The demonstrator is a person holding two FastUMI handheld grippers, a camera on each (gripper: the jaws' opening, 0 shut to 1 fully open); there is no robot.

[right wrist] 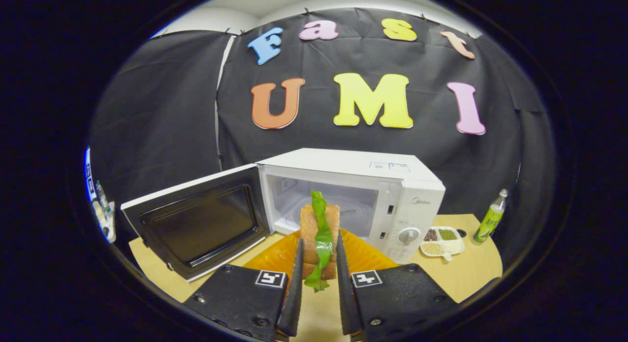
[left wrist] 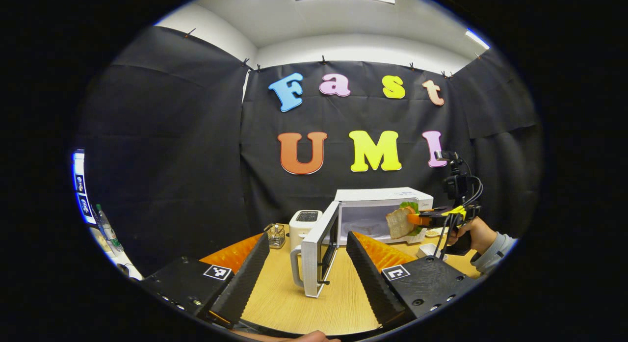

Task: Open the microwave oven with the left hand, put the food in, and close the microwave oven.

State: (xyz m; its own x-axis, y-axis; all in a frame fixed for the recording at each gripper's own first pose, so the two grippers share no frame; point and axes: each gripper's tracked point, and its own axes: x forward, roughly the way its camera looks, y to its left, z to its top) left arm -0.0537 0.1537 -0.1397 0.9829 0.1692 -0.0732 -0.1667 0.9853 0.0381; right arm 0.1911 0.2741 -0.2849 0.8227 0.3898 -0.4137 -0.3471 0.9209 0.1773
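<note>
Microwave oven (right wrist: 353,185): smooth white casing with a slight sheen, apparently painted metal or plastic; its open door (right wrist: 201,219) carries a glossy dark window pane. Table (left wrist: 314,302): light wood-grain surface, matt. Sandwich (right wrist: 319,234): coarse, porous brown bread with a glossy green leaf. Toaster (left wrist: 304,226), left of the oven: smooth white plastic. Booth wall (left wrist: 162,150): matt black cloth, creased. Bottle (right wrist: 490,222), far right: clear plastic. Left gripper's fingers (left wrist: 252,278): ribbed, matt inner faces.

Microwave (right wrist: 353,185): far on the counter (right wrist: 471,273), door (right wrist: 196,219) swung left.
Sandwich (right wrist: 319,234): before its cavity.
Tray (right wrist: 441,241), bottle (right wrist: 490,219): right.
Toaster (left wrist: 304,224): left.
</note>
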